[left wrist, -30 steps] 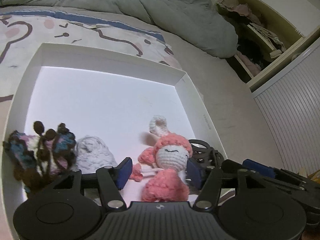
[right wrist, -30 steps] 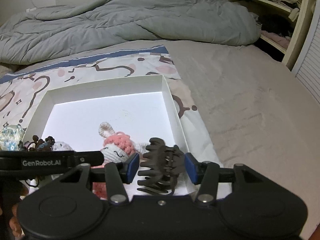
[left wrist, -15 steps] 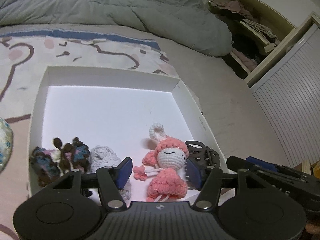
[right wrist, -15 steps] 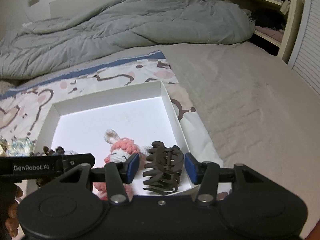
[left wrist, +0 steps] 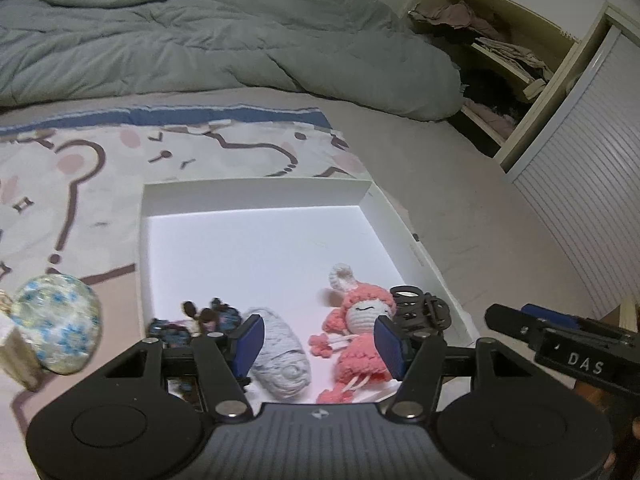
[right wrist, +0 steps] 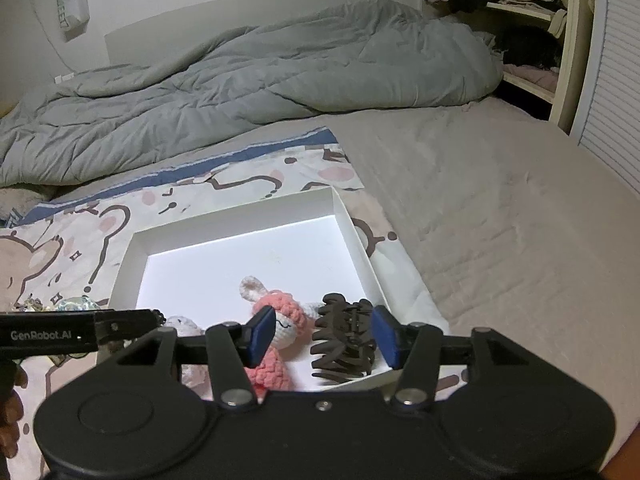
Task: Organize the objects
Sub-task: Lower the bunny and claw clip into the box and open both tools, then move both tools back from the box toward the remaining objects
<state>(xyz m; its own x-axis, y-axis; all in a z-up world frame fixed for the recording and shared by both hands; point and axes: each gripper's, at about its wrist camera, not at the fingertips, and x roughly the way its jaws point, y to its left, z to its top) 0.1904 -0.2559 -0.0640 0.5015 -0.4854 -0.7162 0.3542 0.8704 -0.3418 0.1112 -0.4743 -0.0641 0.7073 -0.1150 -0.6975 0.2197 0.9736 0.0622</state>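
With both tongs opening and empty, left tongs (left wrist: 316, 344) over the pink doll (left wrist: 358, 340), right tongs (right wrist: 322, 336) over the dark hair claw (right wrist: 344, 338), both in the white box (left wrist: 256, 196) near edge, I withdraw straight upward to avoid snagging.

- One white box (left wrist: 256, 196) lies open on the bed.
- Four things lie inside the box: one pink crochet doll (left wrist: 362, 334), one grey yarn bundle (left wrist: 282, 360), one dark multicoloured crochet piece (left wrist: 192, 320) and one dark hair claw clip (right wrist: 346, 338).
- One round floral pouch (left wrist: 56, 322) lies outside the box, on the one patterned blanket (left wrist: 80, 168).
- One grey duvet (left wrist: 200, 40) is heaped at the far side of the bed.
- One open shelf unit (left wrist: 500, 64) holds folded clothes, too jumbled to count.
- Two grippers are in view, the left gripper (left wrist: 318, 342) and the right gripper (right wrist: 324, 334), each with two blue-padded jaws.
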